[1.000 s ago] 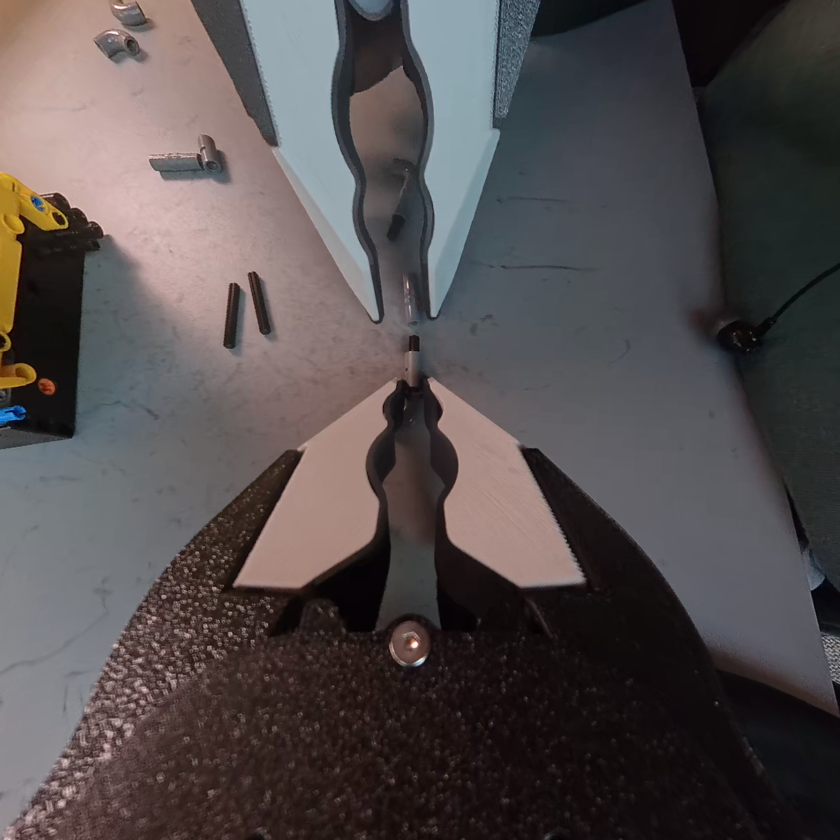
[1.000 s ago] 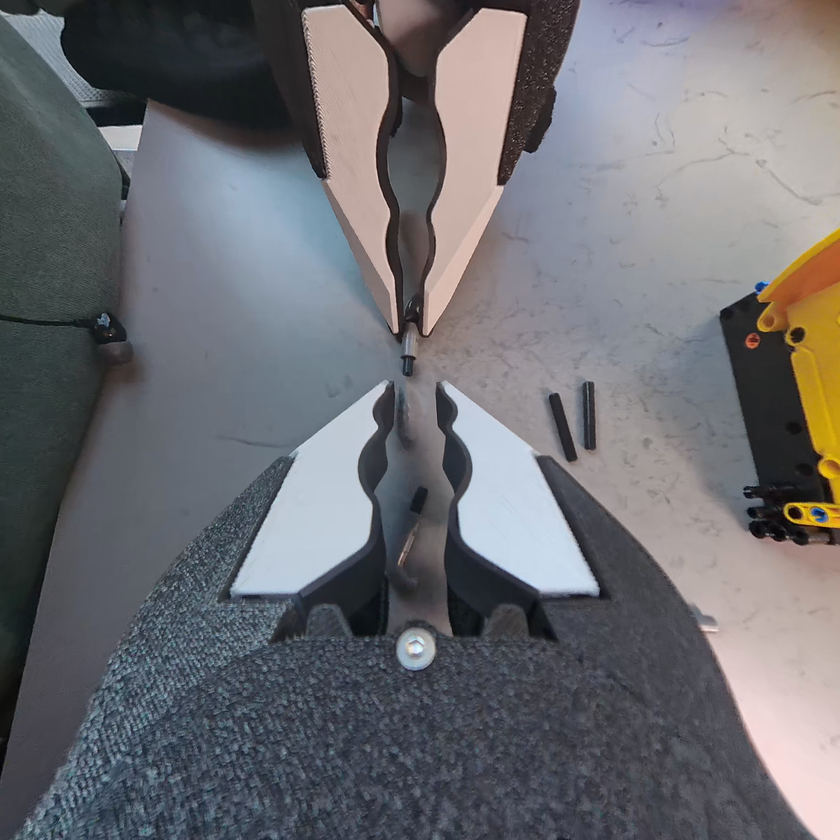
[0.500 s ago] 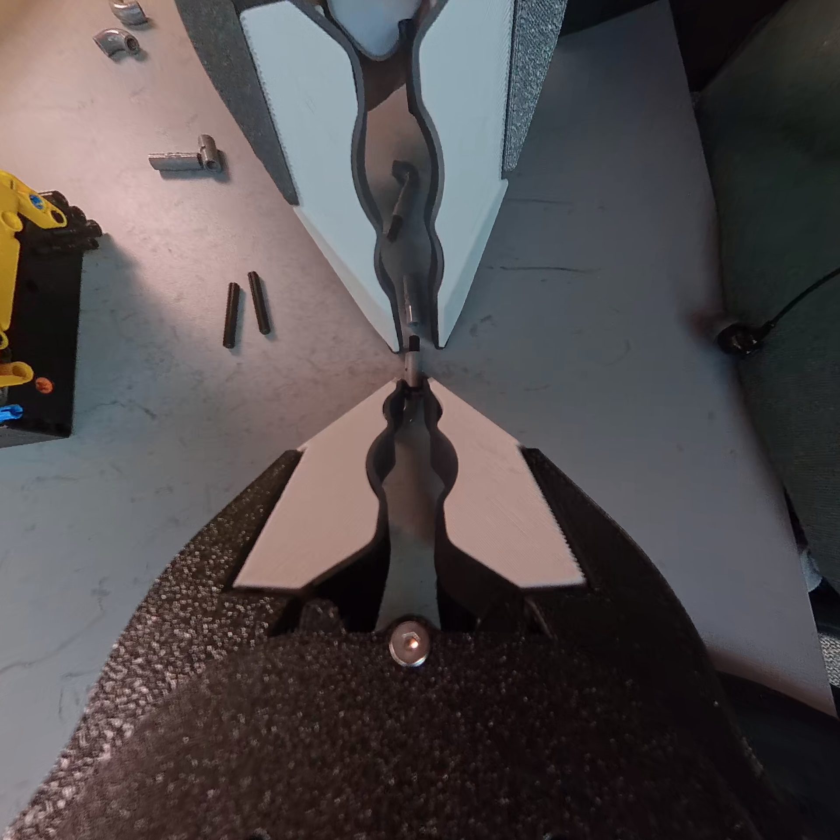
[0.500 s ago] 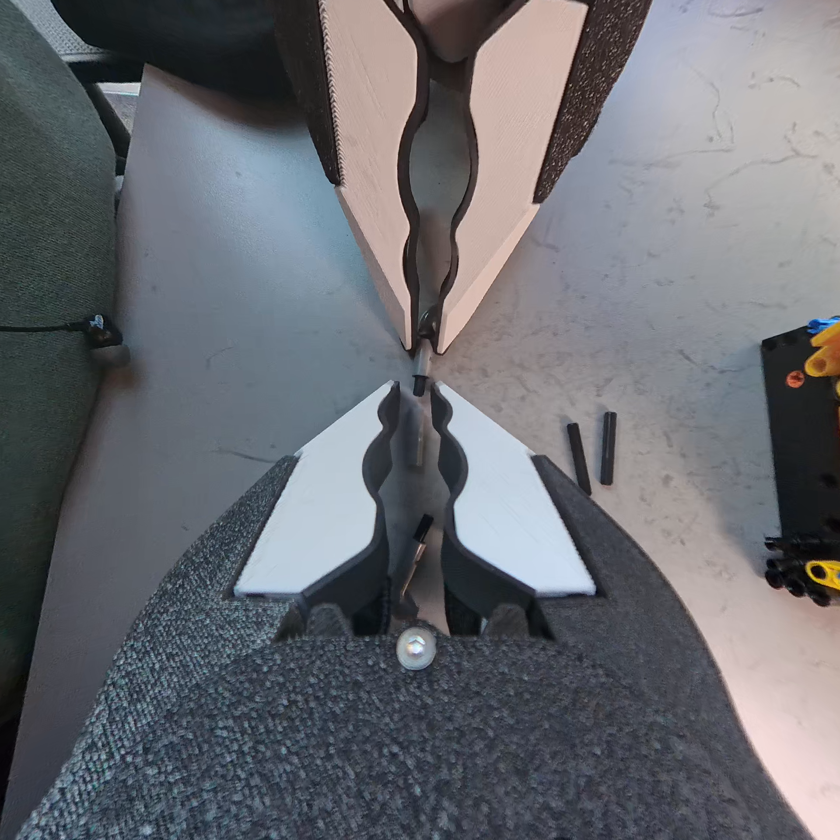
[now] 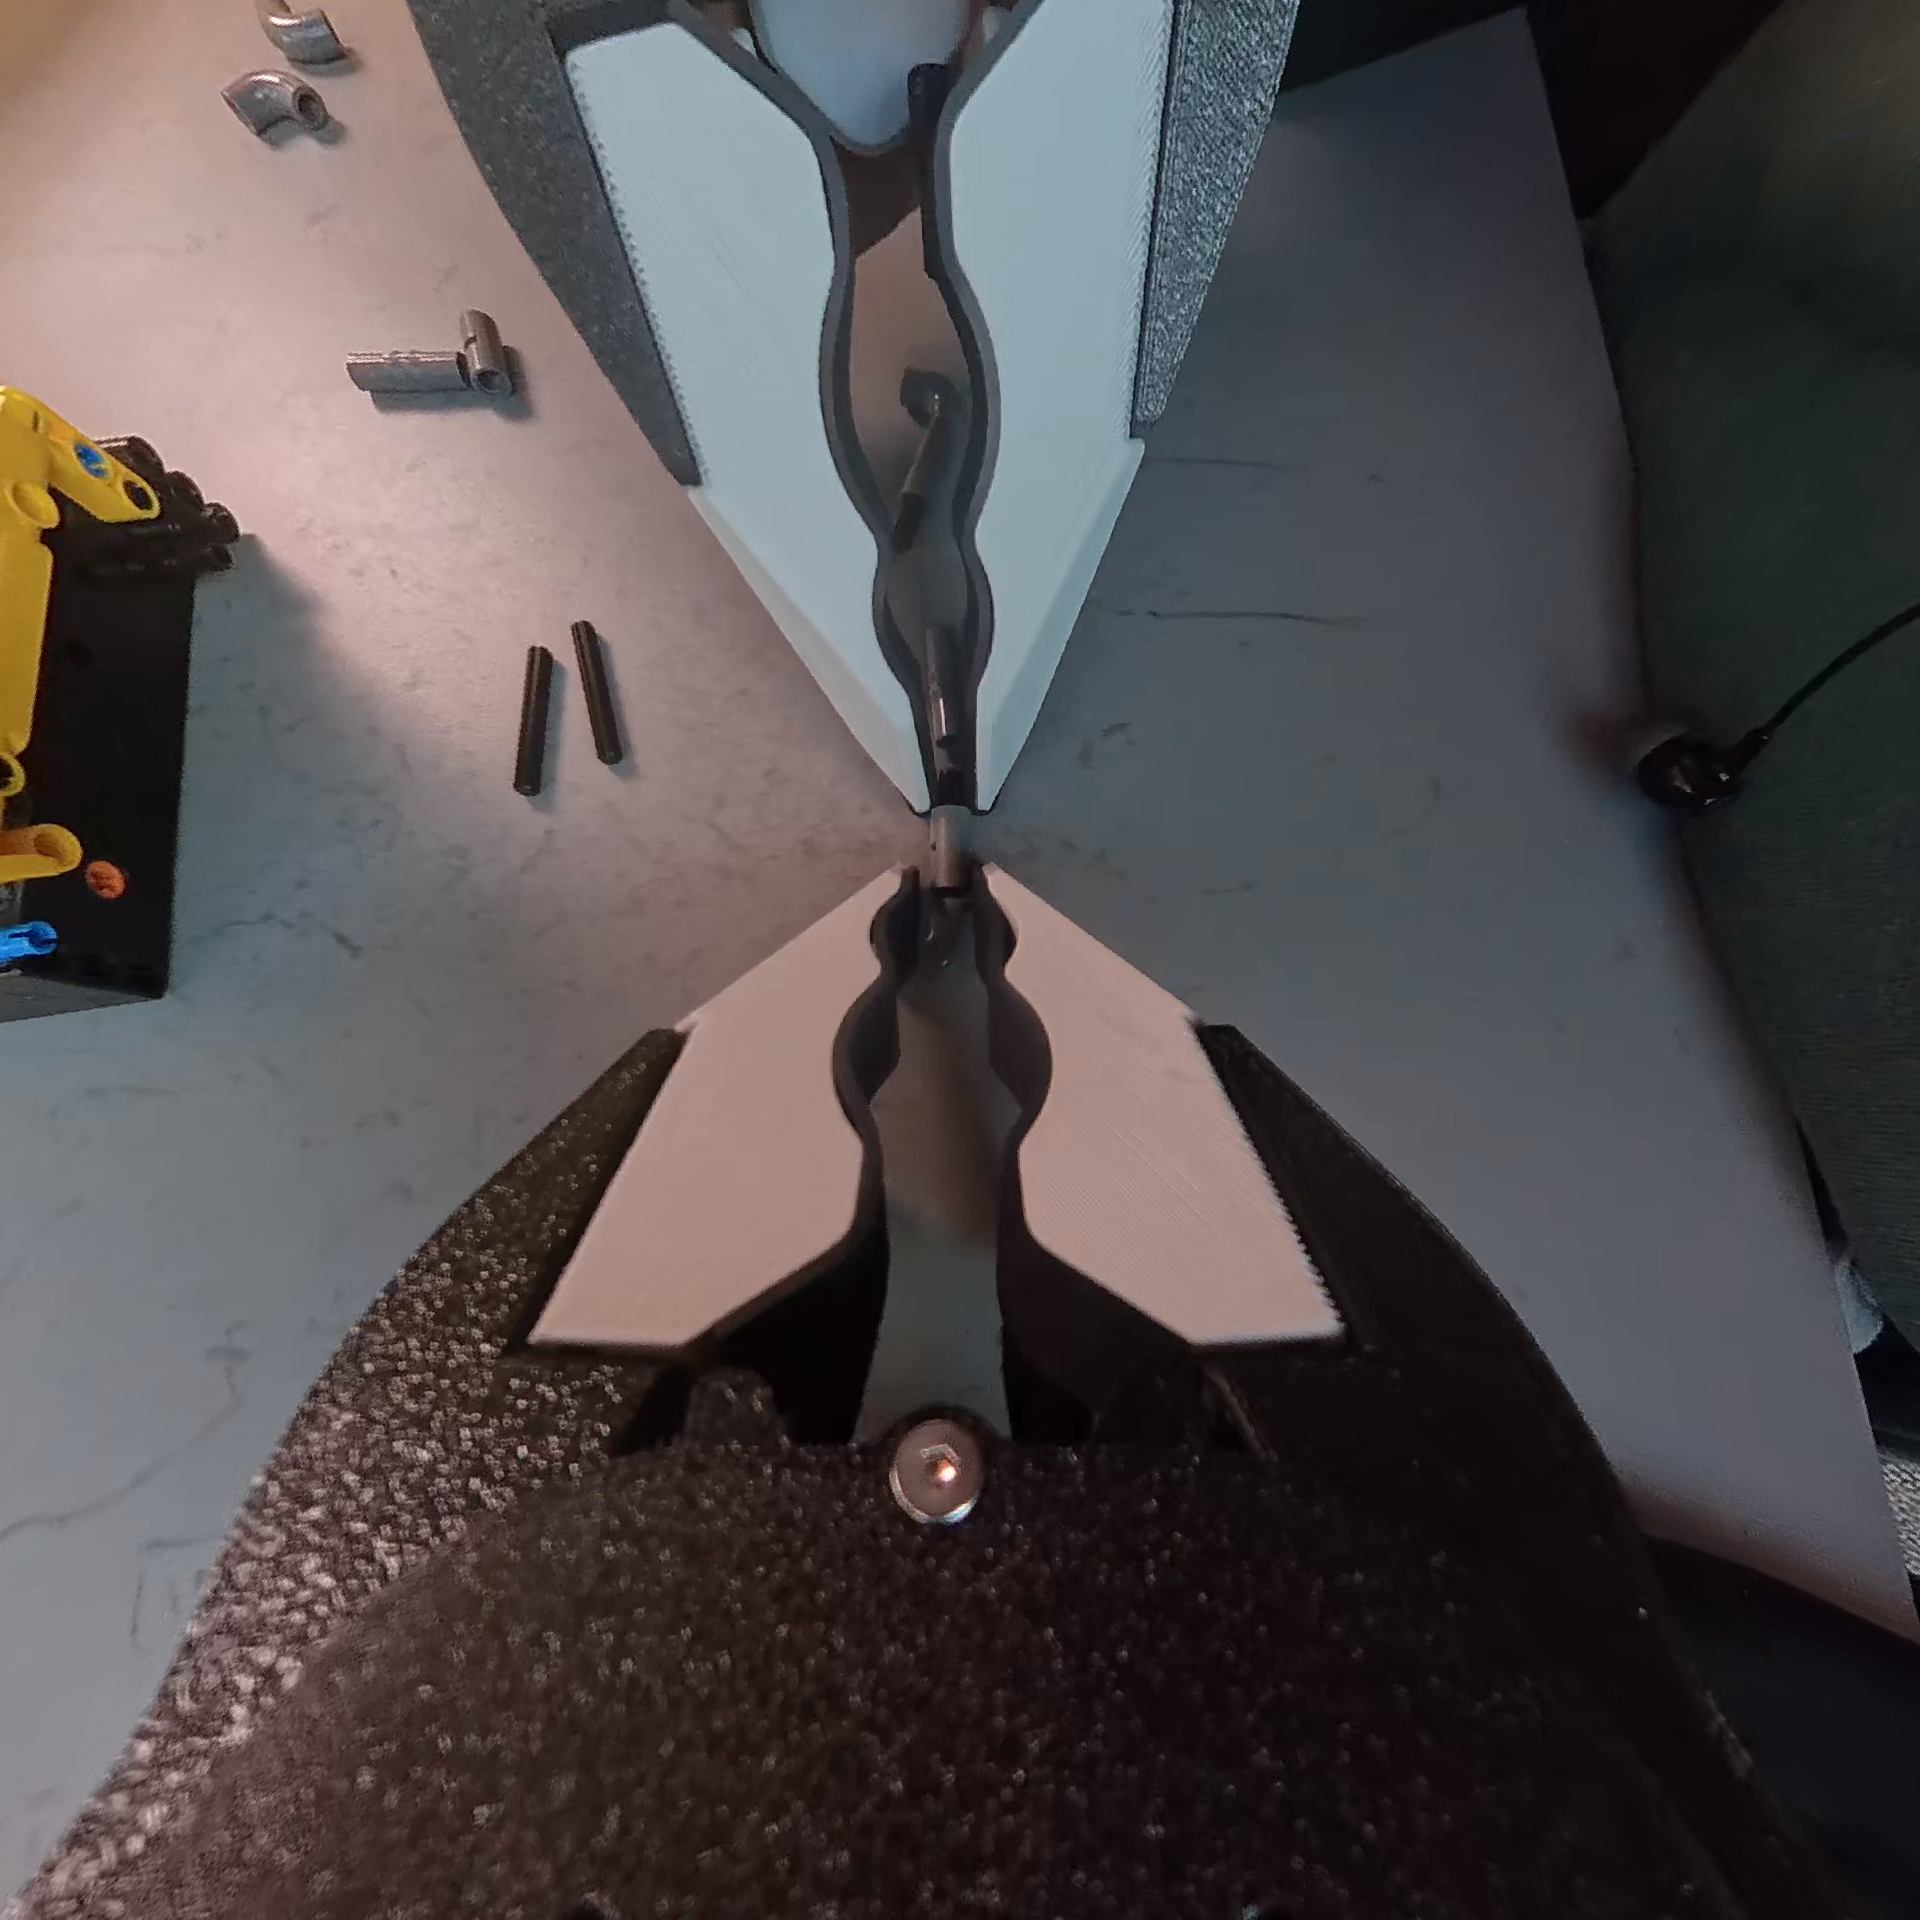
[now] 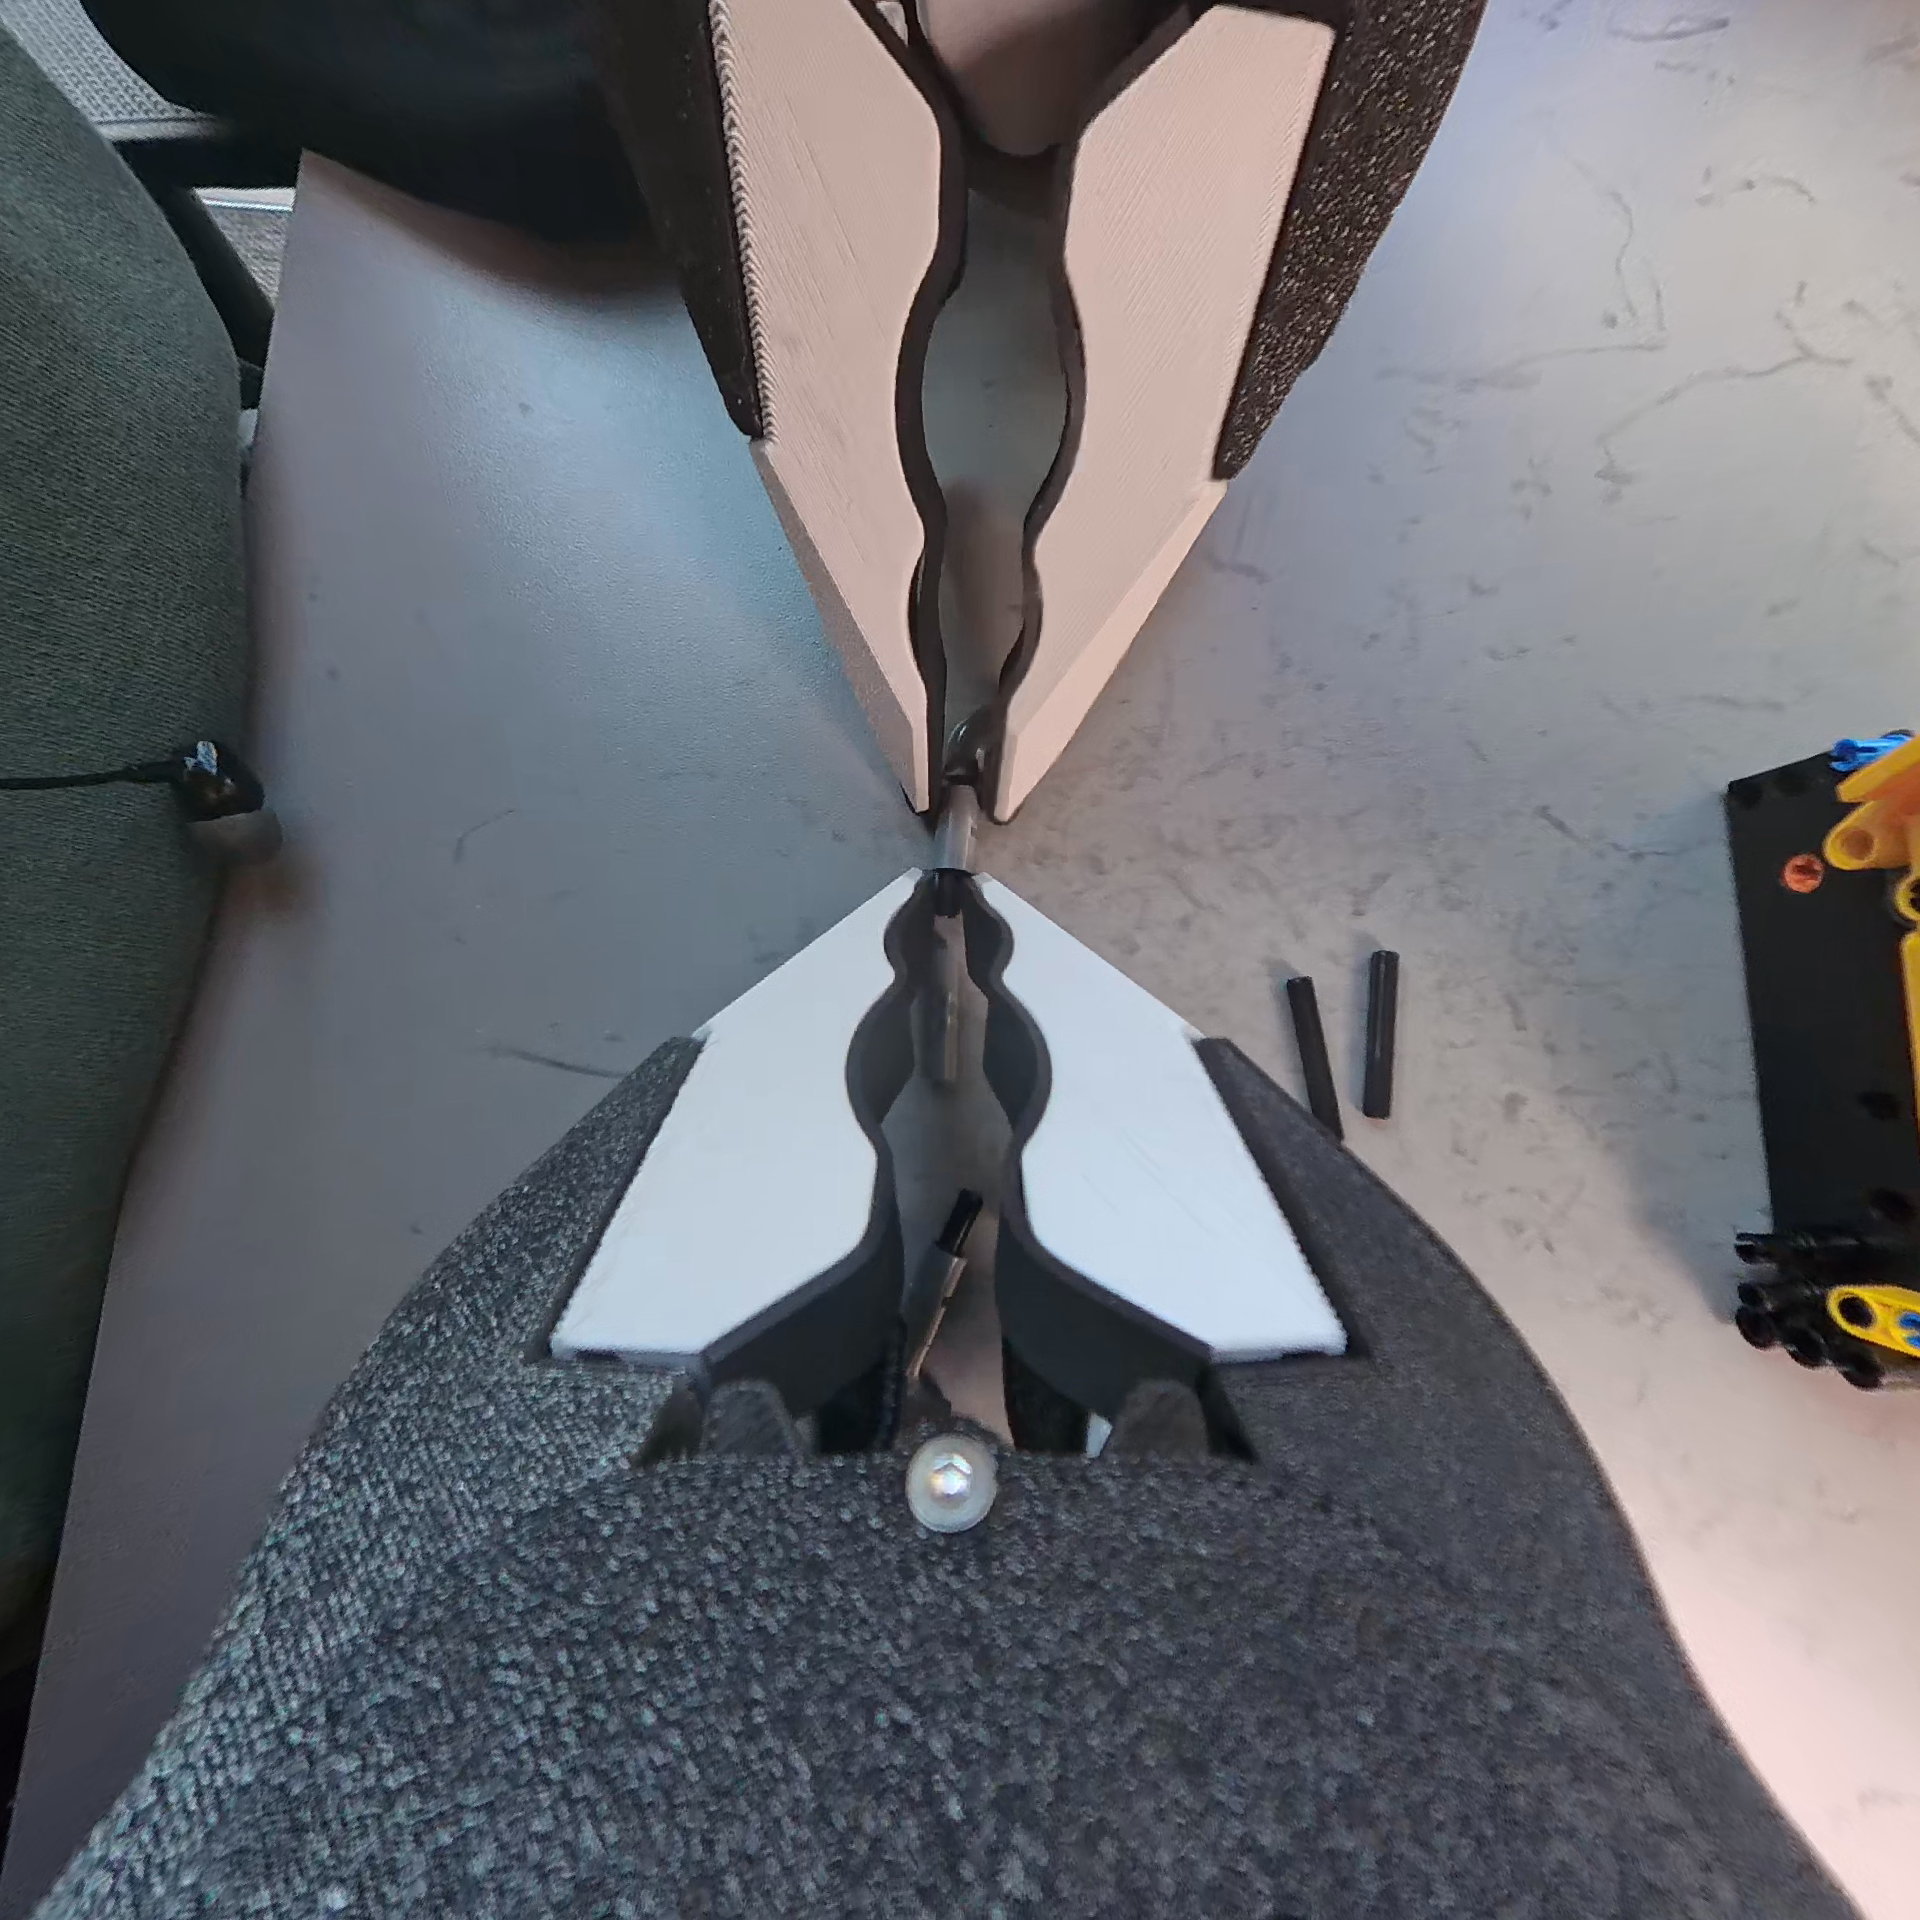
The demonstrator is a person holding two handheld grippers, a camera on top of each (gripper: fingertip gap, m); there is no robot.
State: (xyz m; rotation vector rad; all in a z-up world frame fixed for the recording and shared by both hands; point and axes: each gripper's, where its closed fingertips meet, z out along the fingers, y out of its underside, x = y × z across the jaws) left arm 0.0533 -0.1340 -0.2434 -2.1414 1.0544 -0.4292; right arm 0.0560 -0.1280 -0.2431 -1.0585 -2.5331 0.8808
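Between our two grippers a small grey pin (image 5: 948, 840) with a black tip bridges the gap above the table (image 5: 1299, 831). Our left gripper (image 5: 943, 883) is clenched on its near end, and our right gripper (image 6: 943, 883), tip to tip with the left, is closed on the black tip, grasping the same pin. Another grey pin (image 6: 940, 1273) lies on the table under our right gripper's fingers. Off to one side, well apart, two black rods (image 5: 566, 704) lie side by side. Beyond them sits a black and yellow block assembly (image 5: 73, 727), with a grey L-shaped connector (image 5: 431, 364) and two grey elbows (image 5: 278, 99) farther off.
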